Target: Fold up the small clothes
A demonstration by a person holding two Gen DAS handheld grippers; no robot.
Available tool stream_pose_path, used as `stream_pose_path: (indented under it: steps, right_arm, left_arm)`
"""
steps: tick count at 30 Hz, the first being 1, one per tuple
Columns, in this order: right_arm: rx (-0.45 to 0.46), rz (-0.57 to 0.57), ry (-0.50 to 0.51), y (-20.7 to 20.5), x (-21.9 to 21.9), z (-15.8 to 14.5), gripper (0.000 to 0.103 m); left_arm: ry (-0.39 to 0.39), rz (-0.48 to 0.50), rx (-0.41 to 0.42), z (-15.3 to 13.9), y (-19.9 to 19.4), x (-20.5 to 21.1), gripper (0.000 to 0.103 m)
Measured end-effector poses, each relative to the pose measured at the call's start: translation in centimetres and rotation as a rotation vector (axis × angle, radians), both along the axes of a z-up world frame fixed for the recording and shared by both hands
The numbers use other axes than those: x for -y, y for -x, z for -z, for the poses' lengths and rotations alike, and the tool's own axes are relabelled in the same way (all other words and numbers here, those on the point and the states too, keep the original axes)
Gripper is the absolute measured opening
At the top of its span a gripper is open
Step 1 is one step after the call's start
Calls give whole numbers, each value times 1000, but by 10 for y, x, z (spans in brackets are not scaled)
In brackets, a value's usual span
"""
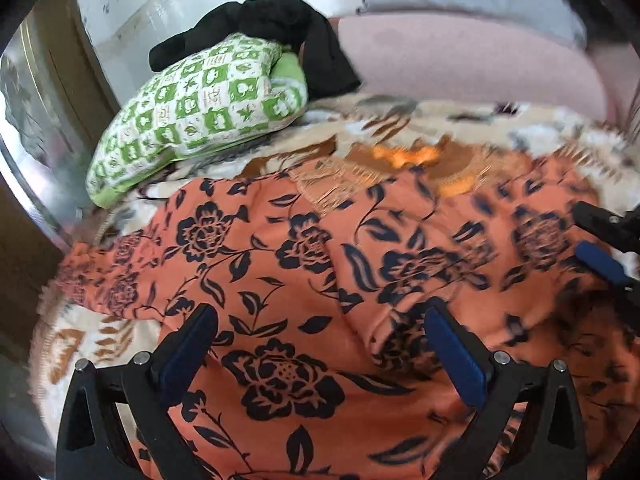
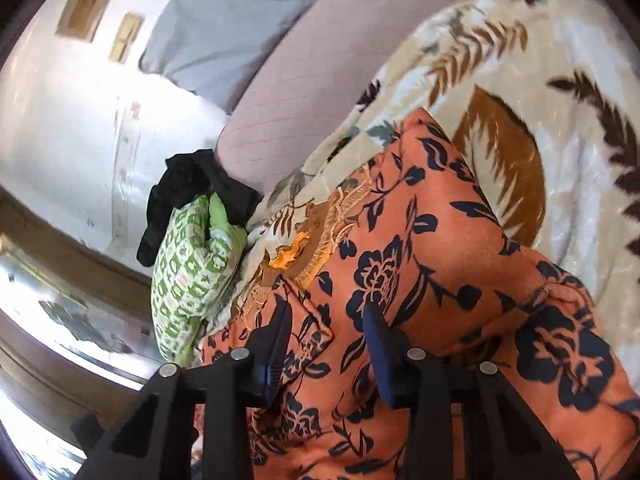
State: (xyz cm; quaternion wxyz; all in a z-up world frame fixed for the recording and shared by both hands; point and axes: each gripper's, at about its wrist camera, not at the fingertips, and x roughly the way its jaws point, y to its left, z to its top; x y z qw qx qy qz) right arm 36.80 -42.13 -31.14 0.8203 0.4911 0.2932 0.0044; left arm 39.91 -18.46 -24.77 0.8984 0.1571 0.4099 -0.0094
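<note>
The orange floral garment (image 1: 304,280) lies spread on the leaf-patterned blanket (image 2: 500,80), near the green checked pillow (image 1: 192,116). Your left gripper (image 1: 320,344) hangs over it, jaws wide apart and empty — your right gripper (image 2: 326,344) stands half-parted with a fold of cloth between its pads, though a firm pinch can't be confirmed.

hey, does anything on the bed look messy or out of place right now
Yes. The orange floral garment lies rumpled with bunched folds, not flat, on the patterned blanket. Behind it, a black garment is slumped in a heap over the green checked pillow. Nothing looks torn or spilled.
</note>
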Motion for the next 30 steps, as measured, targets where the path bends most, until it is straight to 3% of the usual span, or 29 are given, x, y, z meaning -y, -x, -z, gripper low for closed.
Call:
stream_pose_path:
  steps: [1, 3, 4, 6, 8, 11, 12, 15, 19, 24, 30]
  right_arm:
    - [-15, -3, -9, -3, 0, 5, 40]
    - [-156, 7, -30, -9, 4, 25, 40]
    - [-202, 6, -54, -10, 5, 34, 34]
    - [-202, 21, -92, -7, 8, 39, 32]
    - [-231, -1, -60, -9, 7, 33, 32]
    - [-255, -11, -41, -9, 1, 33, 33]
    - [-256, -10, -52, -9, 1, 34, 33]
    - [-255, -9, -83, -5, 3, 37, 33]
    - [-248, 0, -131, 0, 9, 42, 33]
    - [-244, -9, -126, 0, 9, 43, 33]
    - [-247, -16, -120, 2, 12, 43, 33]
  left_arm:
    - [-10, -21, -24, 7, -7, -1, 103]
    - [8, -76, -86, 18, -20, -9, 103]
    - [25, -103, -109, 21, -25, -14, 103]
    - [70, -135, -127, 23, -32, -22, 98]
    - [105, -138, -138, 23, -35, -26, 92]
    - [94, -145, -141, 26, -42, -28, 88]
    - [86, -146, -144, 27, -44, -28, 83]
    - [159, -151, -174, 24, -48, -38, 63]
    - [157, -205, -153, 15, -40, -55, 63]
    - [198, -345, -204, 21, -43, -104, 63]
    - [207, -418, -143, 6, -49, -159, 63]
